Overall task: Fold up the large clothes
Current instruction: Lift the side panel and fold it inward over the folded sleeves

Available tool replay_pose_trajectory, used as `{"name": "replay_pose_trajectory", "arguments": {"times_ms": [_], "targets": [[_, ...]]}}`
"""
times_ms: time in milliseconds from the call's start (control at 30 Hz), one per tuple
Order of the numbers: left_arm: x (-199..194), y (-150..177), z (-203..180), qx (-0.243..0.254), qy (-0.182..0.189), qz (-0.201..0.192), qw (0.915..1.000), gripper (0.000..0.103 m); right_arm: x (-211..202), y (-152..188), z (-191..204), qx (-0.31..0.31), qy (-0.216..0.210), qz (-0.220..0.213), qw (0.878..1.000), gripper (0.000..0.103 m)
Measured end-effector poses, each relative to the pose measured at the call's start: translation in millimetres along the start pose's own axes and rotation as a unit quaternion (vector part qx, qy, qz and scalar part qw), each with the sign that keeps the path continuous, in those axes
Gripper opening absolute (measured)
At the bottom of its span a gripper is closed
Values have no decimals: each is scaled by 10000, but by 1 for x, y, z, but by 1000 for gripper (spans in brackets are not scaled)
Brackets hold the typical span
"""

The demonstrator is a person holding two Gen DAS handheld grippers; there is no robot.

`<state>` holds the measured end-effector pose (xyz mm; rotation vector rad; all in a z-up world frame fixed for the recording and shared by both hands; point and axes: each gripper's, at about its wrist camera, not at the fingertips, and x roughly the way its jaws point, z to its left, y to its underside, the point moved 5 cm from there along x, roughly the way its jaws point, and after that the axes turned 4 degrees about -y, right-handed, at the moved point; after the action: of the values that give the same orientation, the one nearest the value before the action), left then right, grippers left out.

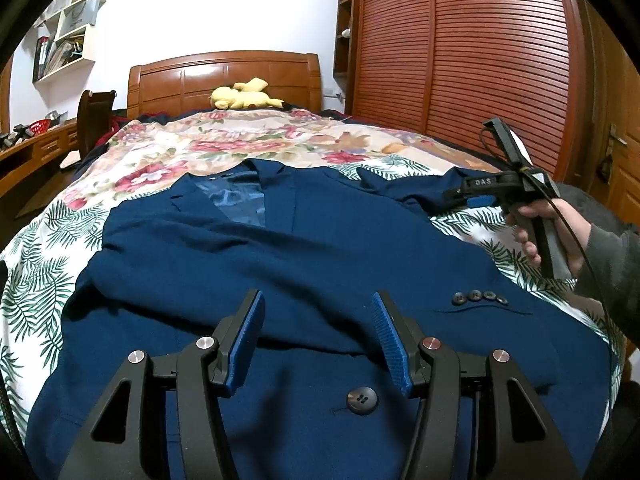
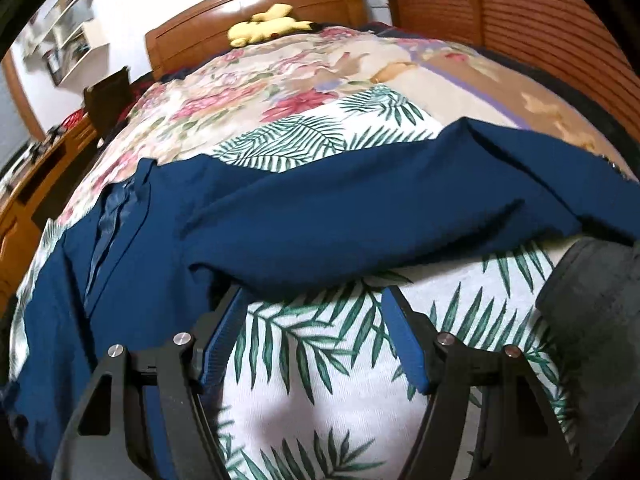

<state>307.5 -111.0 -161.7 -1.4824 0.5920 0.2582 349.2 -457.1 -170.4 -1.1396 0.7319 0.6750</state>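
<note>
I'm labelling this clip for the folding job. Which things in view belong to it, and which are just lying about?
Part of the job:
- blue suit jacket, spread on the bed
- its sleeve
- left gripper, open above the jacket
- right gripper, open at the sleeve

Just lying about:
- yellow plush toy
- floral quilt
- palm-leaf sheet
- wall shelves
- wardrobe

Even, soft indoor light fills both views, with no hard glare — only a sheen on the wooden headboard (image 1: 224, 76). Faint shadows lie under the left gripper (image 1: 318, 304) on the blue jacket (image 1: 280, 248). Left wrist view is sharp; right wrist view is smeared by motion blur. Fisheye bending curves the edges — corners go black.
</note>
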Motion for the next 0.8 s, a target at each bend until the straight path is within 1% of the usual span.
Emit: {"name": "replay_pose_trajectory", "arguments": {"times_ms": [167,233,267,367,433,467,500,533,567,633,700,800], "targets": [[1,0,0,-19,14,9,10000,58,10,-4,-4,455,55,123,9989,70],[2,-1,1,-30,33,27,10000,57,15,-2,-5,597,198,223,9978,70],[1,-1,1,-39,46,30,10000,57,17,-2,-7,731,205,246,9968,70],[0,-2,4,-88,76,10,9999,57,20,-7,-12,994,271,194,9945,69],[1,-2,4,-104,93,22,9999,57,23,-12,-13,1007,398,182,9940,51],[1,-2,4,-106,100,25,9999,57,26,-14,-14,1006,409,209,9939,45],[1,-2,6,-103,104,25,9999,57,28,-16,-14,993,447,235,9938,32],[2,-2,5,-97,108,25,9999,57,30,-17,-14,970,499,240,9937,15],[2,-2,5,-87,107,27,9999,57,31,-20,-13,910,503,220,9943,9],[3,-3,4,-69,107,26,9999,57,29,-26,-8,726,532,109,9959,3],[3,-3,4,-63,109,23,9999,57,14,-35,7,359,489,-214,9979,2],[3,-3,4,-72,111,22,9999,57,-11,-46,40,-268,238,-582,9977,2]]}}
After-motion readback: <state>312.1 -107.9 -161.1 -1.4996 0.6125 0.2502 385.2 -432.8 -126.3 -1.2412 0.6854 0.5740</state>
